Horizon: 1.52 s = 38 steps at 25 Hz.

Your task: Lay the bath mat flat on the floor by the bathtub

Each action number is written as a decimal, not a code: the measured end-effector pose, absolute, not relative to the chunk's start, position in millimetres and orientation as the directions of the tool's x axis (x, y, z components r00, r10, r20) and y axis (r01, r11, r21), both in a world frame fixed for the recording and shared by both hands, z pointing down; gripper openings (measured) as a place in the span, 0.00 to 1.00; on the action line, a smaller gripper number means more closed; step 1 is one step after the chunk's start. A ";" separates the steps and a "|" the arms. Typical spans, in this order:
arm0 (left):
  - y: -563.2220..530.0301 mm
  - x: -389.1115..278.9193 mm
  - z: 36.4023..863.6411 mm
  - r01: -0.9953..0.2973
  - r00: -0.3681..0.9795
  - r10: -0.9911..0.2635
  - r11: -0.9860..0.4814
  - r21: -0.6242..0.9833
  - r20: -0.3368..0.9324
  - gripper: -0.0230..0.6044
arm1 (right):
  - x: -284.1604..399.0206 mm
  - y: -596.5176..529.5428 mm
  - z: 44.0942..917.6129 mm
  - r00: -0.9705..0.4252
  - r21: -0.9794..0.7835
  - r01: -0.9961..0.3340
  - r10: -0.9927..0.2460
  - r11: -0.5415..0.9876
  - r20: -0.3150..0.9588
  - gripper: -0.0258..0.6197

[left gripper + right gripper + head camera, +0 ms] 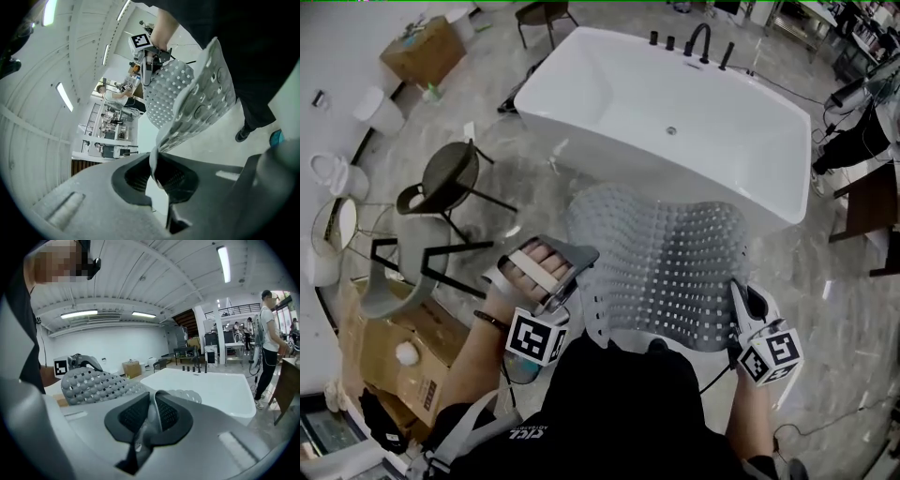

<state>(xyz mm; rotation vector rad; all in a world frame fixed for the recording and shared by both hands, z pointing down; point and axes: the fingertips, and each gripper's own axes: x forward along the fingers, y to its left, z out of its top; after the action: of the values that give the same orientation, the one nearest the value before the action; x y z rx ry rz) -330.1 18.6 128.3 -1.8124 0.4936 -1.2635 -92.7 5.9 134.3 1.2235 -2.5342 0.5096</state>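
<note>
The grey bath mat [666,253], dotted with holes, hangs in the air between my two grippers, bulging upward, in front of the white bathtub [609,84]. My left gripper [581,272] is shut on the mat's near left edge; in the left gripper view the mat [197,103] runs out from between the closed pads [176,178]. My right gripper [737,298] is shut on the near right edge. In the right gripper view the mat [93,383] arches over to the left gripper [82,361], with the bathtub [211,385] beyond. The floor under the mat is hidden.
Two dark chairs [441,187] stand to the left, and cardboard boxes sit at the near left [394,347] and far left [422,47]. Black taps [698,42] line the tub's far rim. A dark table [867,202] and cables lie to the right. A person [269,343] stands at the right.
</note>
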 end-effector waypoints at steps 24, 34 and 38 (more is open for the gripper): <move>-67.4 -382.6 172.1 0.303 0.494 -0.593 -0.569 -0.765 0.636 0.07 | -122.7 -35.4 191.2 -0.453 -0.189 -0.890 -0.761 0.415 0.465 0.07; -76.6 -359.2 223.0 0.337 0.465 -0.575 -0.588 -0.735 0.673 0.06 | -71.5 -42.4 243.3 -0.441 -0.194 -0.896 -0.744 0.400 0.503 0.07; -72.5 -360.9 254.1 0.329 0.482 -0.561 -0.596 -0.732 0.673 0.06 | -76.7 -36.8 265.3 -0.435 -0.193 -0.898 -0.744 0.394 0.507 0.07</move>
<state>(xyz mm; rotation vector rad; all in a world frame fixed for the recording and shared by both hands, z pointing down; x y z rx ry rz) -360.9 -72.5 254.1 -1.8323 0.1945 -1.2478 -76.7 -36.8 265.3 1.4263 -2.3184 0.6358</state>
